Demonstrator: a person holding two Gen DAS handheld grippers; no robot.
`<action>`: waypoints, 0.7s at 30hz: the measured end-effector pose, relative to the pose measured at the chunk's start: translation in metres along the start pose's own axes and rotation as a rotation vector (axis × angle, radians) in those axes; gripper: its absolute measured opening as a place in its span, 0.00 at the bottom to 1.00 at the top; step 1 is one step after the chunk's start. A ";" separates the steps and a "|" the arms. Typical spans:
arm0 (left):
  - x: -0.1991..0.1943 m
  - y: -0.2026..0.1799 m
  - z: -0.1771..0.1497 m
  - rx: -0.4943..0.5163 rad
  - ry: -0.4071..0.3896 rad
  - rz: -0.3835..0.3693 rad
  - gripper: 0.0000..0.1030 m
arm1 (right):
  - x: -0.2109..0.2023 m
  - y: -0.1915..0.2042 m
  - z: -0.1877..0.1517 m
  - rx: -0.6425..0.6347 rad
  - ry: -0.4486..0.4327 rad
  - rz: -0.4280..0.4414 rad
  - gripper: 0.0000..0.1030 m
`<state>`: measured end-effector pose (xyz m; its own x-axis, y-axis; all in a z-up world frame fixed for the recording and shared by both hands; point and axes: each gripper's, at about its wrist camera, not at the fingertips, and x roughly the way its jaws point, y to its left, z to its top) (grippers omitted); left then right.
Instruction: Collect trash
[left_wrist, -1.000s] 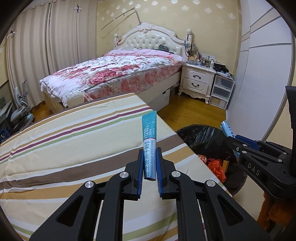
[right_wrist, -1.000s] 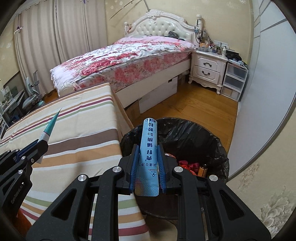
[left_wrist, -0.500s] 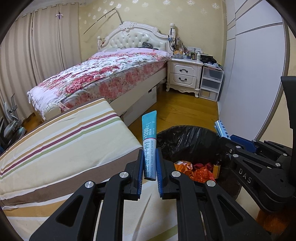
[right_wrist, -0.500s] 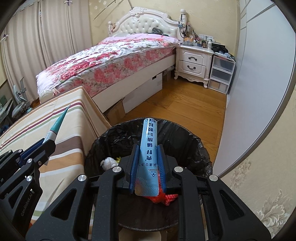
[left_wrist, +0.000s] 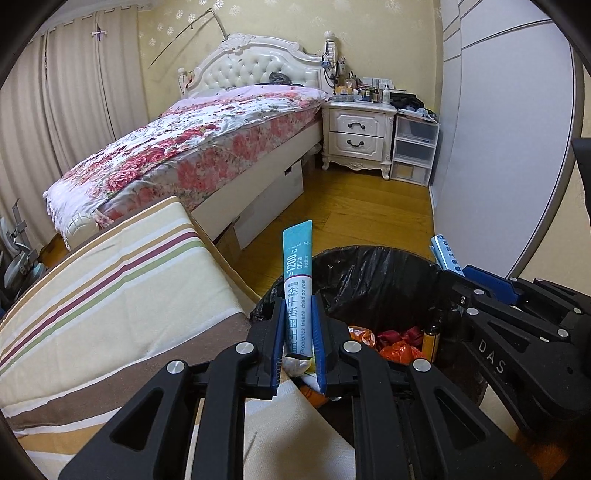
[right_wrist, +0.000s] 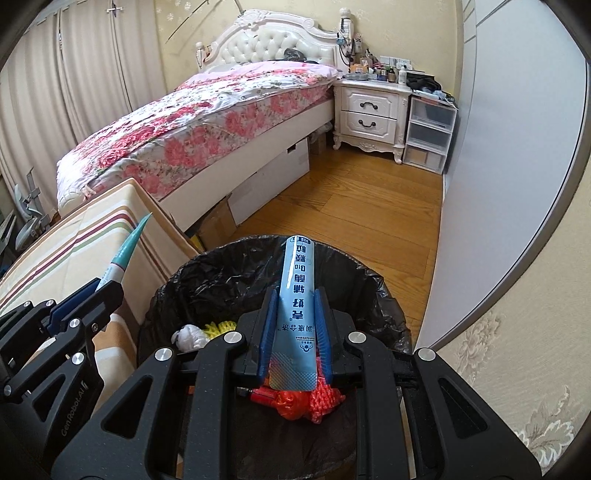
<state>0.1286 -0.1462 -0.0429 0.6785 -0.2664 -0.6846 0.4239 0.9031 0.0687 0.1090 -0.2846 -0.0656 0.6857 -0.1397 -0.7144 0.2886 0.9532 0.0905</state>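
**Over the bin: two sachets ready to drop**

Right gripper (right_wrist: 295, 332) pinches a blue sachet (right_wrist: 296, 295) above the bin (right_wrist: 373, 280); left gripper (left_wrist: 298, 339) pinches a teal sachet (left_wrist: 296, 284) near the rim. Centre each over the opening before releasing.

A glossy black plastic bin liner (right_wrist: 229, 273) is crinkling; the smooth light-blue foil sachet (right_wrist: 295, 295) is gleaming; the warm varnished wooden floor (right_wrist: 351, 199) is shining.

Nightstand clutter (left_wrist: 373, 90) too small
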 end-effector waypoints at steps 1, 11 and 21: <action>0.001 -0.001 -0.001 0.000 0.006 -0.001 0.16 | 0.002 -0.001 0.000 0.002 0.005 0.000 0.20; 0.006 0.000 -0.001 -0.022 0.036 0.000 0.54 | 0.014 -0.008 -0.004 0.029 0.017 -0.021 0.40; 0.000 0.005 -0.002 -0.048 0.016 0.025 0.70 | 0.008 -0.015 -0.005 0.044 -0.012 -0.077 0.60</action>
<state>0.1297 -0.1406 -0.0444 0.6787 -0.2384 -0.6946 0.3776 0.9245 0.0516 0.1073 -0.2983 -0.0764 0.6686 -0.2155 -0.7118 0.3694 0.9269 0.0664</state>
